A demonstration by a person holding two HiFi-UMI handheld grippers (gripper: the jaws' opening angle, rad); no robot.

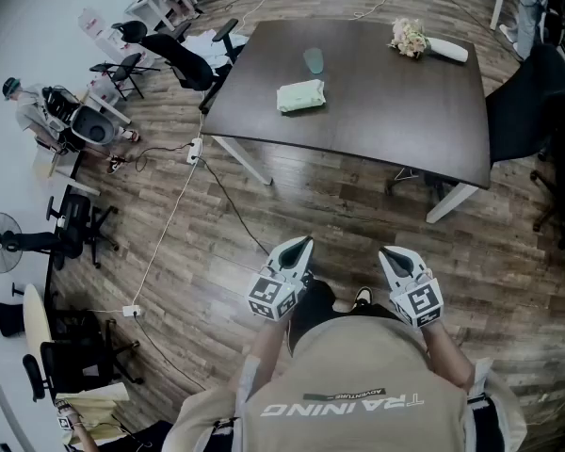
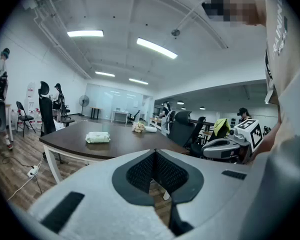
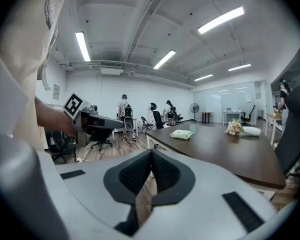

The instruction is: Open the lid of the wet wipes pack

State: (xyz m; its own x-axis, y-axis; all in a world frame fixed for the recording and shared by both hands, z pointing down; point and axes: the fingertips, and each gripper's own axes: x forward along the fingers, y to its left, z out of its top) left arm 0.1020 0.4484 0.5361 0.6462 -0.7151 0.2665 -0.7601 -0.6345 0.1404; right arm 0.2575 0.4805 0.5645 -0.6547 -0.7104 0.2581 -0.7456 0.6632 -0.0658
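Note:
The pale green wet wipes pack (image 1: 301,95) lies flat on the dark brown table (image 1: 377,111), lid closed as far as I can tell. It also shows far off in the left gripper view (image 2: 98,137) and the right gripper view (image 3: 181,133). My left gripper (image 1: 300,245) and right gripper (image 1: 389,253) are held close to my body over the wooden floor, well short of the table. Both are shut with nothing between the jaws; the tips meet in the left gripper (image 2: 154,152) and the right gripper (image 3: 151,152).
A flower bouquet (image 1: 410,38) and a small green oval object (image 1: 314,60) also sit on the table. Office chairs (image 1: 174,59) stand left of it, a black chair (image 1: 527,111) to its right. Cables (image 1: 169,224) run across the floor. People stand in the background.

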